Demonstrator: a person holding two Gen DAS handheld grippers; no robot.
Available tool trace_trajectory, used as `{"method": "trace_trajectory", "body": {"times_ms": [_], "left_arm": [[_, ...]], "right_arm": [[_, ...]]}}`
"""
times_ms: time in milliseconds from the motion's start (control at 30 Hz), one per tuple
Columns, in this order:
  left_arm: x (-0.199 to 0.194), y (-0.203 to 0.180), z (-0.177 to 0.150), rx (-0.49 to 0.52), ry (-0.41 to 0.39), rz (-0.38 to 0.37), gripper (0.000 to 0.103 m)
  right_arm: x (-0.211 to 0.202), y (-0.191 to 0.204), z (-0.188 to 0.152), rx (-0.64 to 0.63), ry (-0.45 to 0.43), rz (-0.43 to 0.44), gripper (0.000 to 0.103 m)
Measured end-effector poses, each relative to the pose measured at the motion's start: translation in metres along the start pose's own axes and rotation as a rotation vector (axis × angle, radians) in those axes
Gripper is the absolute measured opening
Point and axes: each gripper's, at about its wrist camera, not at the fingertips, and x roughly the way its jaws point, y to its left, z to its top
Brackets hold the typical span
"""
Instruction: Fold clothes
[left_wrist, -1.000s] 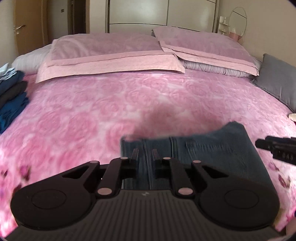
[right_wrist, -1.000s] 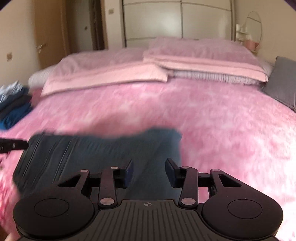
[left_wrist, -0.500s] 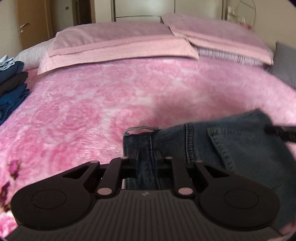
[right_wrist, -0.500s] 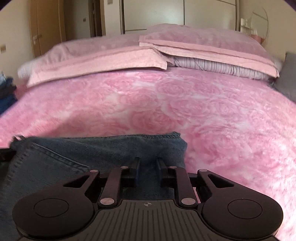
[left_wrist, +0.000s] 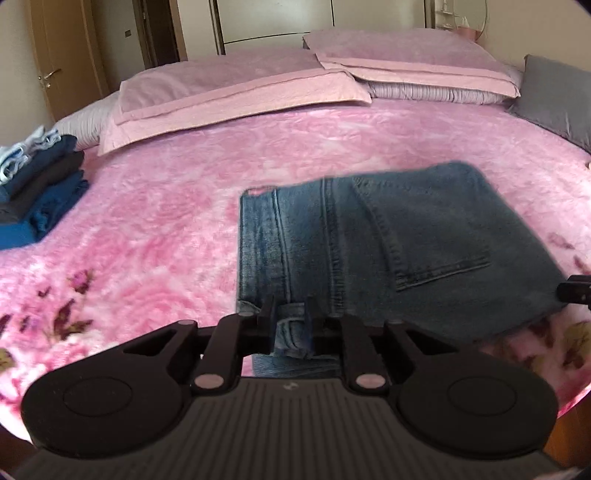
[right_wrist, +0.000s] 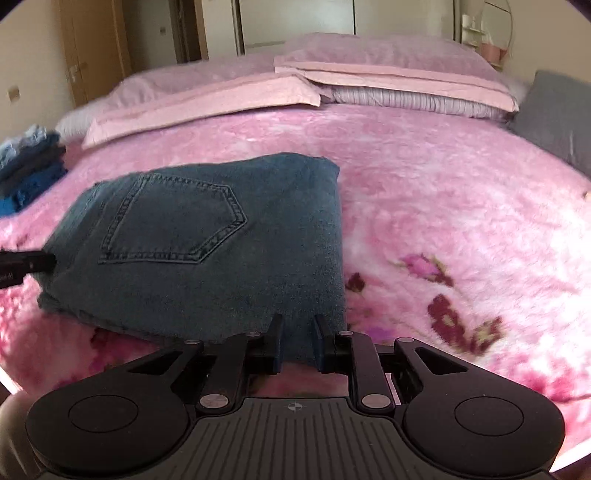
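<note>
1. My left hand-held gripper (left_wrist: 290, 314) has its jaws drawn narrow and clamped on the near left corner of the jeans (left_wrist: 388, 251), where a belt loop and the waistband seam sit between the pads.
2. My right hand-held gripper (right_wrist: 298, 334) has just been closing; its jaws now stand narrow with the near right edge of the denim pinched between them.
3. Both grips are on the same near edge of the same garment, one at each end. In the left wrist view the tip of the right tool pokes in from the right, just beside the denim; in the right wrist view the left tool shows at the left edge, touching the fabric there.
4. Ahead of both tools the jeans lie on the pink blanket (left_wrist: 166, 229) of the bed as a compact rectangle, back pocket (right_wrist: 173, 221) facing up, far edge well short of the pillows (left_wrist: 240, 92).
5. I judge this garment folded down to about its final size; what remains for it is either one last fold or carrying it off.
6. Far to the left of my left tool sits a stack of folded clothes (left_wrist: 37, 184), blue and dark items piled neatly, so several pieces look already done.
7. I see no unfolded clothing elsewhere on the bed, though much of the room lies outside both views.
</note>
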Motion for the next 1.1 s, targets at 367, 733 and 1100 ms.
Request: {"method": "trace_trajectory", "body": {"times_ms": [367,733,1100], "left_arm": [[-0.071,-0.027,-0.026,0.014,0.049,0.026,0.015],[-0.123,-0.03,-0.035,0.006,-0.033,0.034,0.019],[-0.147,-0.027,-0.041,-0.006,-0.078,0.025,0.021]], "right_arm": [[-0.058,0.011,-0.02,0.111,-0.004,0.007,0.066],[-0.104,0.021,-0.03,0.134,-0.06,0.0,0.066],[-0.127,0.035,-0.035,0.112,-0.09,-0.012,0.066]]}}
